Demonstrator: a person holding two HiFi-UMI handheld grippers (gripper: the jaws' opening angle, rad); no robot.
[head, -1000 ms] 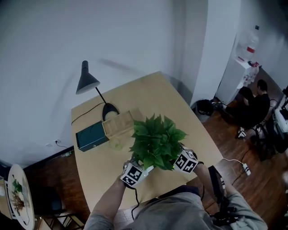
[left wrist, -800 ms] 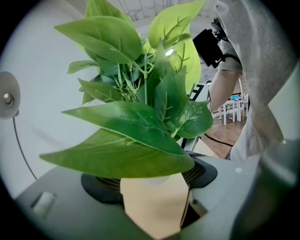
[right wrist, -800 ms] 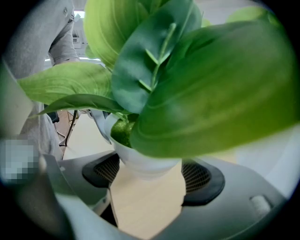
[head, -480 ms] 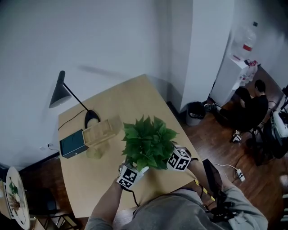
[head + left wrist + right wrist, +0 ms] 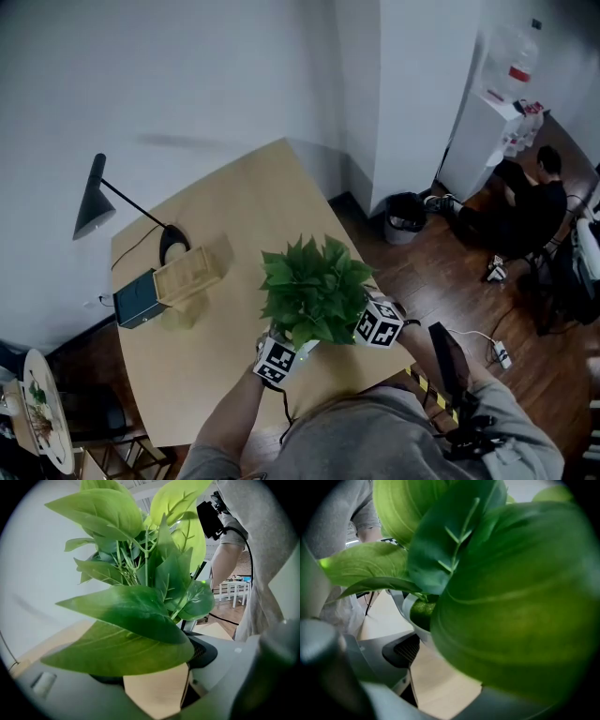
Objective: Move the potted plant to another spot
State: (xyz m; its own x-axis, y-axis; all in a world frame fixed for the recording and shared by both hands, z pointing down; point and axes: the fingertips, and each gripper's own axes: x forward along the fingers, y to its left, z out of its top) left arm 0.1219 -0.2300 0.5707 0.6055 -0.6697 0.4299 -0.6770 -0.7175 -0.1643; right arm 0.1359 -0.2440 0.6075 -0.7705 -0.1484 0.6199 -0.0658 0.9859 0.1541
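**Head view.** Potted plant, green and leafy, sits between the two grippers over the near end of the wooden table. Left gripper is against its left side and right gripper against its right. Each gripper carries a cube with square black-and-white markers (patterns only, no lettering). Well ahead of the left gripper are a wooden box, a teal box and a black desk lamp. Far to the right of the right gripper a seated person is on the floor.

**Left gripper view.** Left gripper has its jaws spread, and tan tabletop shows through the gap. Plant leaves fill the frame above and hide the pot (contact cannot be told here).

**Right gripper view.** Right gripper also has its jaws apart, with nothing pinched and tabletop showing in the gap. The white pot rim lies just beyond the ribbed jaw pad. Large leaves overhang the rest.
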